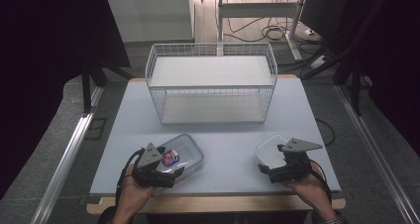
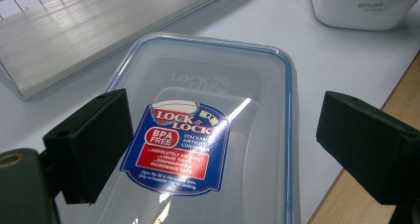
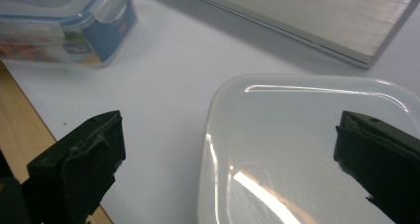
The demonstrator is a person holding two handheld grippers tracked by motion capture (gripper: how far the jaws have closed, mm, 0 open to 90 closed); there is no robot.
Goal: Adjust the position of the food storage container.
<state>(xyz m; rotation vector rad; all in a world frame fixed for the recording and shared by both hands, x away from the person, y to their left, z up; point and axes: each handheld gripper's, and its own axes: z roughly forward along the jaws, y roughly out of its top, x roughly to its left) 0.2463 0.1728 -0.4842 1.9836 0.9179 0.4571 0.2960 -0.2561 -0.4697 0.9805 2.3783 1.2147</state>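
Two grippers, one per hand, both low over the near edge of the table [image 1: 297, 105], forearms coming in from below, wrists bent so the jaws point fwd and down. Left gripper [image 2: 223, 149]: jaws spread wide, hovering just above the clear lock-lid container [image 2: 213, 135], which lies right under and between them; pads not touching it. Right gripper [image 3: 228, 159]: jaws spread wide too, over the white container [image 3: 307, 154]; its lid sits beneath the gap, nearer the right-hand jaw, no contact seen. High view adds what the gripper views can't: the wire basket [image 1: 211, 83] well ahead of both grippers, empty shelf inside, and the two containers well apart, one per hand. Left gripper view reads the blue-red label [image 2: 181, 147] on the lid, dead centre between jaws, w/ the white container far off ahead-right. Right gripper view shows the clear container's side latch, far ahead-left of its jaws, plus the wood table edge by the left-hand jaw.
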